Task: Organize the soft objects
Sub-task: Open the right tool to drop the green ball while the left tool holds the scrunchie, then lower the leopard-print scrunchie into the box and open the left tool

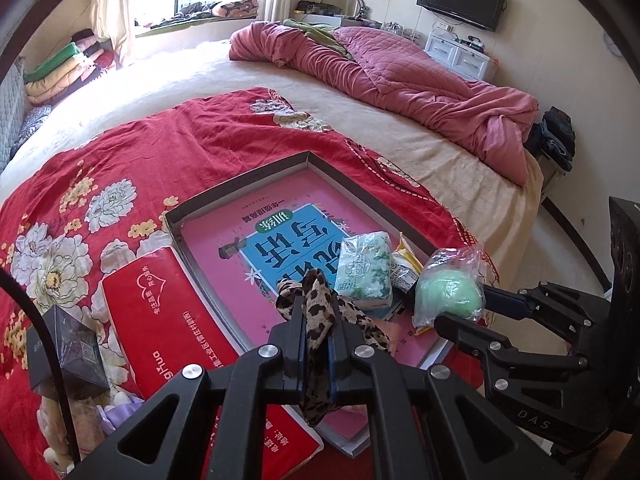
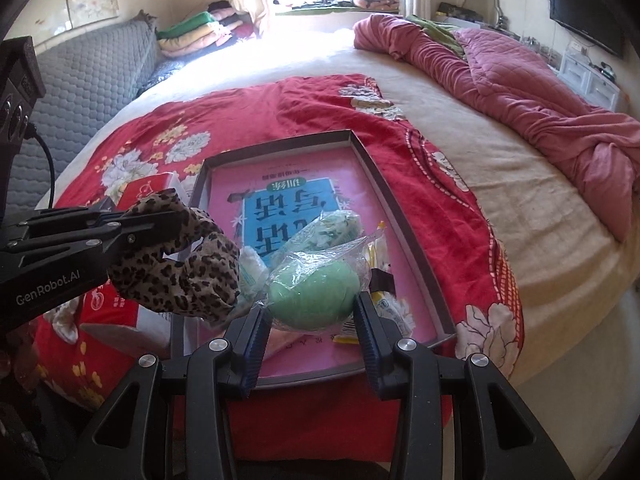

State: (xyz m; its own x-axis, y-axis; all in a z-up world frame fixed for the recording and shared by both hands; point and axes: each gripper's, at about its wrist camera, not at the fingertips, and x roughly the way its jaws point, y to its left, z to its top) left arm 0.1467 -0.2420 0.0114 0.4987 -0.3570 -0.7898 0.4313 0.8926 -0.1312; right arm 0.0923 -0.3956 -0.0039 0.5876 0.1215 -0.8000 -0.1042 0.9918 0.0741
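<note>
Gripping: leopard scarf (image 1: 318, 316) is pinched between the closed fingers of the left gripper (image 1: 319, 344), above the near end of the tray (image 2: 384, 184).
Right gripper (image 2: 310, 320): clamped around the bagged green ball (image 2: 316, 296), pads touching both sides of it.
Tray contents: pink book (image 2: 280, 188), tissue pack (image 1: 364, 266), yellow wrapper (image 1: 406, 270).
Beside tray: red tissue box (image 1: 160, 320), on the red floral cloth (image 1: 140, 152).
Scarf handling: judged light and limp; loose ends are draped below the fingers. A bunched fold is best taken.
Ball handling: judged soft and compressible; film is slippery, so the body is best gripped, not the bag.
</note>
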